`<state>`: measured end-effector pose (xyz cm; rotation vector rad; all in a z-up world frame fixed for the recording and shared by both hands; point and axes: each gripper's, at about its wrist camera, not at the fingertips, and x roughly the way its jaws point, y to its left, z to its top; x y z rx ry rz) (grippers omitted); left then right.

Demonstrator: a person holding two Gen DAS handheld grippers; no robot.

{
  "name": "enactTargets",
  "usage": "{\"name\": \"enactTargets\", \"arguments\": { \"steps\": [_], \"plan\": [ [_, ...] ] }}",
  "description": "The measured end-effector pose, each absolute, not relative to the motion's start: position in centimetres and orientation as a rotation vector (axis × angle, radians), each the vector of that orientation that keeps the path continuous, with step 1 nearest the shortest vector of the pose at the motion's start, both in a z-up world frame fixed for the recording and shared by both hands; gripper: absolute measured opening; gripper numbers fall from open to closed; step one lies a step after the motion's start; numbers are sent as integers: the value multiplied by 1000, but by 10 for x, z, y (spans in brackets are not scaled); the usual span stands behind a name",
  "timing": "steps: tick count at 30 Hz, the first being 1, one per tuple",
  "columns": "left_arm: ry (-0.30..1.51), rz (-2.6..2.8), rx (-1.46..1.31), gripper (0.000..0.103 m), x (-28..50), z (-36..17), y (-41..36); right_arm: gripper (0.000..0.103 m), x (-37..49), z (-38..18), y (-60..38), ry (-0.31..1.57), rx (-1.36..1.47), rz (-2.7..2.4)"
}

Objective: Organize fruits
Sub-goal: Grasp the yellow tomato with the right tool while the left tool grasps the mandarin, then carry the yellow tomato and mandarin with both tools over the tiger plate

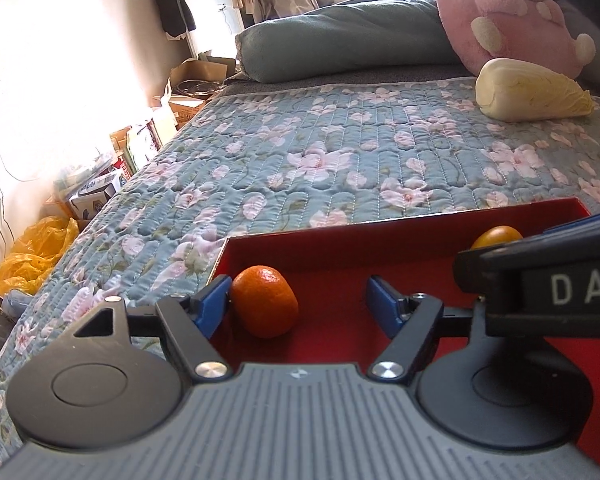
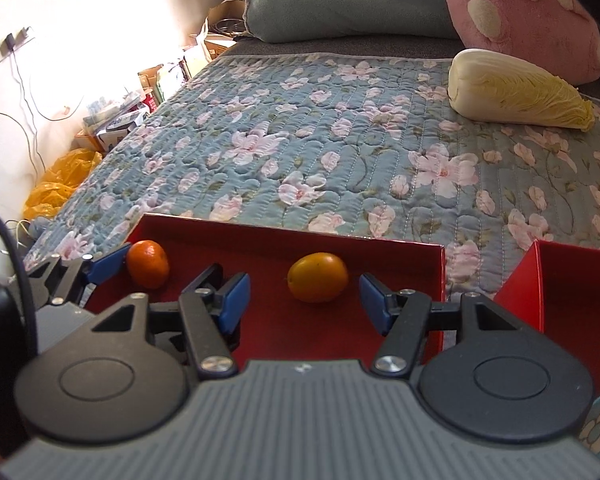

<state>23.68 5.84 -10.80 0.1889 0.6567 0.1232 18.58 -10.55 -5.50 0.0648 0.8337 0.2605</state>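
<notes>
A red box (image 1: 340, 252) (image 2: 260, 236) lies on the flowered bed. In it are an orange mandarin (image 1: 265, 301) (image 2: 148, 263) at the left and a yellow-orange fruit (image 2: 318, 277) (image 1: 496, 237) further right. My left gripper (image 1: 300, 304) is open over the box, its left finger beside the mandarin, holding nothing. My right gripper (image 2: 303, 302) is open, with the yellow-orange fruit just beyond the gap between its fingers. The left gripper's blue finger (image 2: 108, 261) shows beside the mandarin in the right wrist view.
A second red box (image 2: 560, 280) stands to the right. A napa cabbage (image 1: 528, 90) (image 2: 516, 92) lies far back on the quilt, by a pink plush (image 2: 532, 12) and a teal pillow (image 1: 340, 36). Cardboard boxes and a yellow bag (image 1: 32, 256) lie left of the bed.
</notes>
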Motion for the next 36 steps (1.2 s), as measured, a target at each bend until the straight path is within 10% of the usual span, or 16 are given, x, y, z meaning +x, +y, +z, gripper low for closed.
{"name": "enactTargets", "arguments": {
  "steps": [10, 36],
  "plan": [
    [650, 167, 236, 38, 235, -105, 64, 44, 195, -70, -95, 840, 11, 236],
    [630, 76, 184, 37, 160, -58, 43, 43, 57, 0, -130, 696, 59, 281]
  ]
}}
